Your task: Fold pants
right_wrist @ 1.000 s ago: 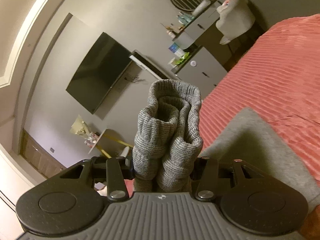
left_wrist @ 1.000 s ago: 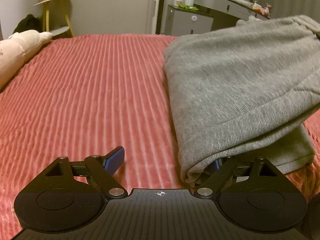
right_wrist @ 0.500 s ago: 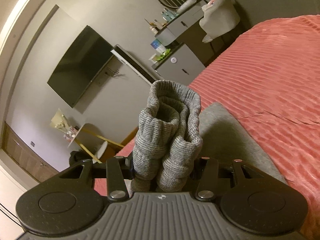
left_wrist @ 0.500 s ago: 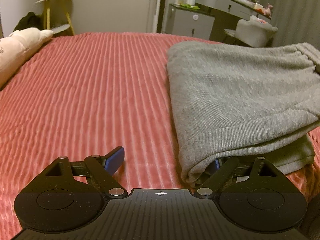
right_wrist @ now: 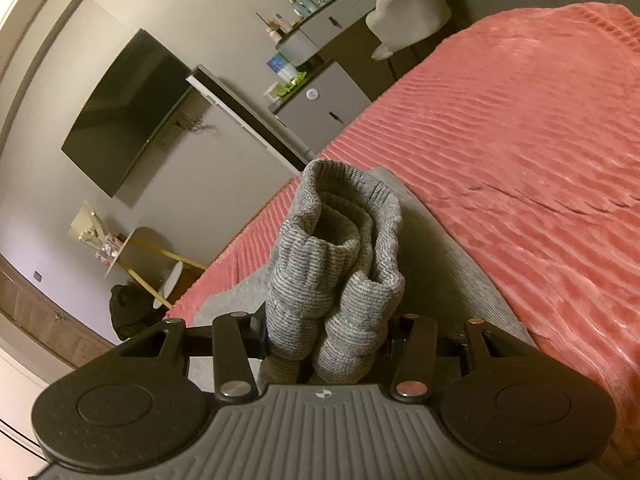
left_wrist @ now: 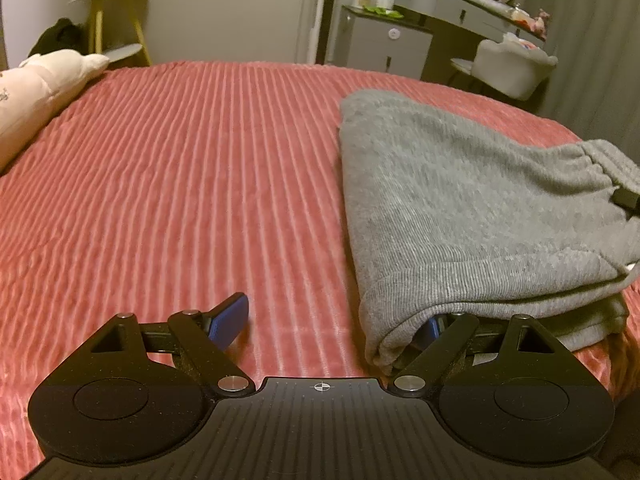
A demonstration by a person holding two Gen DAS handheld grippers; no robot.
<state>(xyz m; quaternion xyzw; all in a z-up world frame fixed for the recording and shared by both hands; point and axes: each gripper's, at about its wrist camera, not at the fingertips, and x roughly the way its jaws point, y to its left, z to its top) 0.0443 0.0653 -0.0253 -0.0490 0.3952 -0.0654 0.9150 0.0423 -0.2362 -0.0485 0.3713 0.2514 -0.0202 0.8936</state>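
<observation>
Grey knit pants (left_wrist: 472, 208) lie folded in layers on the red ribbed bedspread (left_wrist: 192, 184), at the right of the left wrist view. My left gripper (left_wrist: 332, 320) is open: its left finger rests bare on the bedspread, and its right finger is tucked under the near fold of the pants. My right gripper (right_wrist: 326, 340) is shut on the bunched ribbed cuffs of the pants (right_wrist: 336, 256), held low over the folded cloth. The rest of the pants (right_wrist: 448, 248) trail behind them. The right gripper's tip shows at the right edge of the left wrist view (left_wrist: 626, 200).
A pale pillow (left_wrist: 36, 92) lies at the bed's left edge. Beyond the bed stand a grey cabinet (left_wrist: 384, 44), a dresser with bottles, a white chair (left_wrist: 516, 68) and a yellow-legged side table (left_wrist: 116, 20). A television (right_wrist: 124, 116) hangs on the wall.
The right gripper has lowered the upper layer of the pants down onto the lower layers, so the raised cloth now lies flatter. The left gripper has stayed in place.
</observation>
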